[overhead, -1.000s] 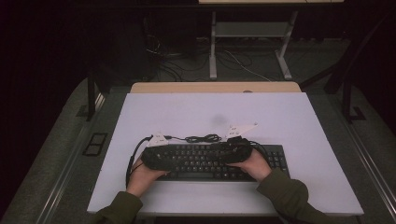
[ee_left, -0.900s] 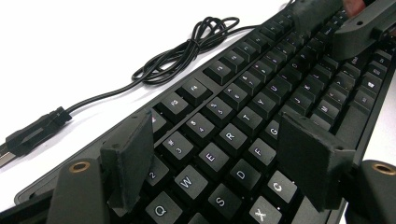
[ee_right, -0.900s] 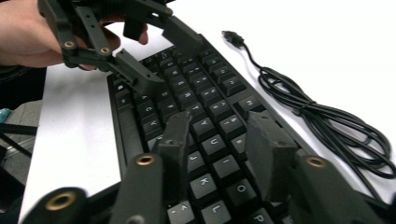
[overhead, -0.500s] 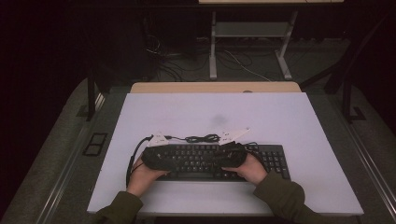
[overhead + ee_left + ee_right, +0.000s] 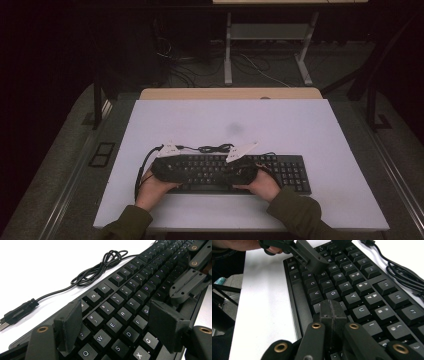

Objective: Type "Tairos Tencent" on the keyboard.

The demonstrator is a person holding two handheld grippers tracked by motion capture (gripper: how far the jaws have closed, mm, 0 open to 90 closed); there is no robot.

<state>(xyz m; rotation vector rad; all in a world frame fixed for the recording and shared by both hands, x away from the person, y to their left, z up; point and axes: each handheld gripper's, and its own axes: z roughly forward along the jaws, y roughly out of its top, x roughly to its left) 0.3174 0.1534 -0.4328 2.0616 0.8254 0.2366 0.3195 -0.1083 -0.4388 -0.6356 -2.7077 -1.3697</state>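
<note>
A black keyboard [image 5: 285, 172] lies across the near part of the white table [image 5: 280, 120]. My left gripper [image 5: 192, 170] hovers low over its left half. In the left gripper view the left gripper [image 5: 115, 315] is open, with the W, E, R, D and F keys between its jaws. My right gripper [image 5: 212, 173] points at it from the right. In its own view the right gripper [image 5: 332, 312] is shut on nothing, its tip just above the keys below Y and U [image 5: 358, 311]. The keyboard [image 5: 130, 290] also runs diagonally through the left gripper view.
The keyboard's black cable [image 5: 215, 148] lies coiled on the table behind the keys, and its USB plug [image 5: 20, 312] rests loose on the white surface. Bare table lies behind the cable and to the right. A metal stand [image 5: 265, 50] and floor cables are beyond the far edge.
My right gripper has slid left along the keyboard, closer to the left gripper. The left gripper and the keyboard have stayed put.
</note>
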